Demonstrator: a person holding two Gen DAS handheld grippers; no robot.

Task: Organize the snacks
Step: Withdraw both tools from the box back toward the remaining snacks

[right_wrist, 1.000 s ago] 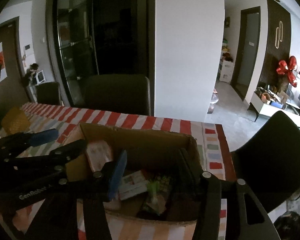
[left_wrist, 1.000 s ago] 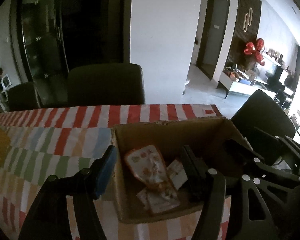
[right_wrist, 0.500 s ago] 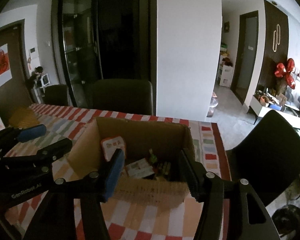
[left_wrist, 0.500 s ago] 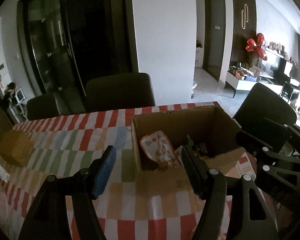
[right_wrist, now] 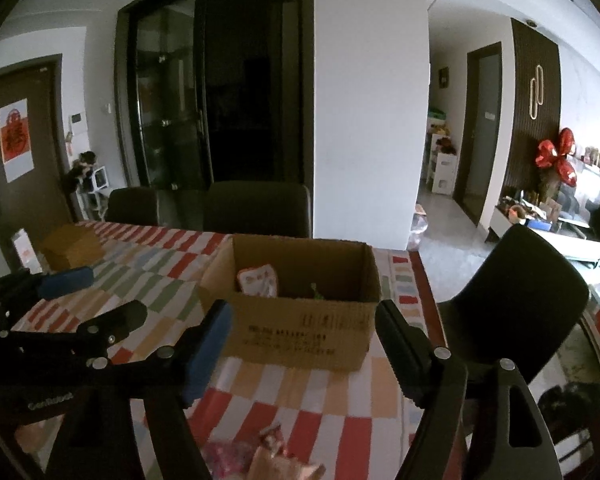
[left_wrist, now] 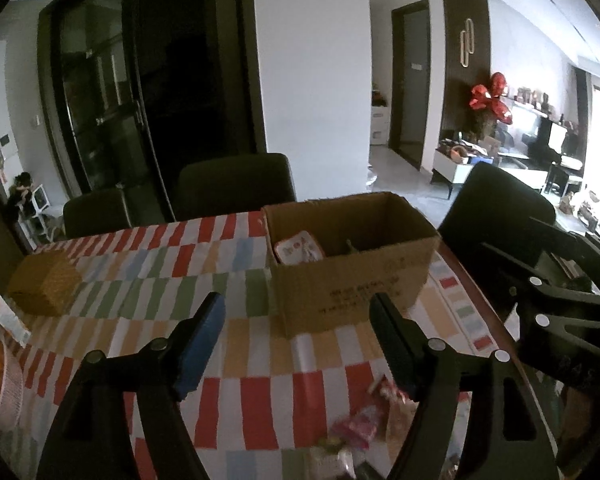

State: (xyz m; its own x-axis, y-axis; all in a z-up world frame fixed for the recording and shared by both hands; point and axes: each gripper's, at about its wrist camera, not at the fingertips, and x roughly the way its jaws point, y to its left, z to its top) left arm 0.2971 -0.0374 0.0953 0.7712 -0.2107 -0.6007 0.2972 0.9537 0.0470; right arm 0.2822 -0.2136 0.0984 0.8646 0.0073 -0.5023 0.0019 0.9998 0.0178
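The box [left_wrist: 352,264] on the surface [left_wrist: 148,280] already holds some snacks, among them an orange-white packet [left_wrist: 300,249]. More snacks [left_wrist: 364,420] lie loose near the front edge, so I judge the task only partly done. The left claw [left_wrist: 296,344] and the right claw [right_wrist: 304,344] both stand apart and hold nothing, above the loose snacks.

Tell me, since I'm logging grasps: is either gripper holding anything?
No. The left gripper and right gripper are both open and empty.
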